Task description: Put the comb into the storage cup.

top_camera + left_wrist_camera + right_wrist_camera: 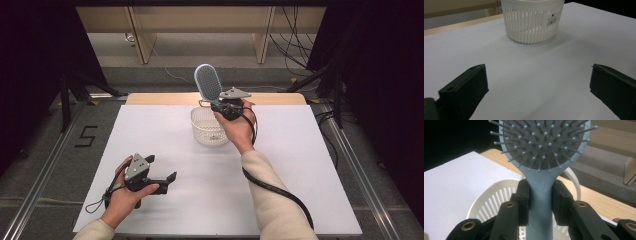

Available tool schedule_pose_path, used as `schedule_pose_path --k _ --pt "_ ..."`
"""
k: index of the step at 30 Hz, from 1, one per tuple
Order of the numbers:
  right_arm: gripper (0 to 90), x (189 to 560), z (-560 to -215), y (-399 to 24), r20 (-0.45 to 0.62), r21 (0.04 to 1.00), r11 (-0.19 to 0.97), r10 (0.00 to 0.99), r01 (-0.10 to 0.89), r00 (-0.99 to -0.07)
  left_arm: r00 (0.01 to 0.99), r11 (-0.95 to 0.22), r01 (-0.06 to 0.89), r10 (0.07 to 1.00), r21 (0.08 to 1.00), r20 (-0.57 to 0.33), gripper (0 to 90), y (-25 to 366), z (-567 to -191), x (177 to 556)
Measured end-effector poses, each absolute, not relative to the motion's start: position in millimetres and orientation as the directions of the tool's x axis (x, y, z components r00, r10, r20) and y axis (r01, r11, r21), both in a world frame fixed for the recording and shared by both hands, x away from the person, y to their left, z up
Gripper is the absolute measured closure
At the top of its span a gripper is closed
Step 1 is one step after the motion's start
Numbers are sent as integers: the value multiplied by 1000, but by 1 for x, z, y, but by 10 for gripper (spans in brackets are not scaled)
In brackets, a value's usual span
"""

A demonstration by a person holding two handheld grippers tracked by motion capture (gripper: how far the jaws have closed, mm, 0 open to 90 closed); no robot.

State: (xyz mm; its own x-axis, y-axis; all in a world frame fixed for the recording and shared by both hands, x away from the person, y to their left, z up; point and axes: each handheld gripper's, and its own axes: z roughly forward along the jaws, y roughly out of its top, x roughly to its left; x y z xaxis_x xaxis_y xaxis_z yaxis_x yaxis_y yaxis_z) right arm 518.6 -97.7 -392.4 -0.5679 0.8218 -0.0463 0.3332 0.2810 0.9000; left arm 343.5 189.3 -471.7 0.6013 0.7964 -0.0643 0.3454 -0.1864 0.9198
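A light blue hairbrush point(208, 83) stands upright over the white slotted basket point(202, 131), bristle head up. My right gripper point(223, 106) is shut on the hairbrush's handle point(539, 202), just above the basket's far rim point(489, 187). In the right gripper view the brush's grey bristle pad point(544, 142) faces the camera. My left gripper point(169, 181) rests low over the white table cover at the front left, held in a hand, its jaws wide open and empty. Ahead of the left gripper point(537, 82) stands the basket point(532, 21).
A white sheet point(300, 165) covers the table; a strip of bare wood point(165, 98) shows at its far edge. Black cables trail from both grippers. Wooden furniture legs and dark stands lie beyond the table.
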Motion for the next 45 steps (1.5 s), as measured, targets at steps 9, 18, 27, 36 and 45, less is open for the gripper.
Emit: schedule_pose_path --k 9,18,27,36,45 --pt "703 520 -396 -98 -49 897 285 823 337 -566 601 -187 346 797 919 -64 11 190 -472 344" --pt "702 521 -397 -98 -51 896 289 820 336 -570 601 -187 346 797 919 -64 11 189 -472 344" --pt "702 522 -397 -97 -52 894 293 819 339 -571 600 -186 346 798 920 -64 10 190 -472 344" --pt "642 522 -398 -98 -44 891 294 815 346 -577 600 -186 344 798 920 -63 9 190 -471 343" --pt "317 504 -384 -105 -66 879 340 783 336 -619 598 -188 343 799 920 -60 8 189 -471 343"
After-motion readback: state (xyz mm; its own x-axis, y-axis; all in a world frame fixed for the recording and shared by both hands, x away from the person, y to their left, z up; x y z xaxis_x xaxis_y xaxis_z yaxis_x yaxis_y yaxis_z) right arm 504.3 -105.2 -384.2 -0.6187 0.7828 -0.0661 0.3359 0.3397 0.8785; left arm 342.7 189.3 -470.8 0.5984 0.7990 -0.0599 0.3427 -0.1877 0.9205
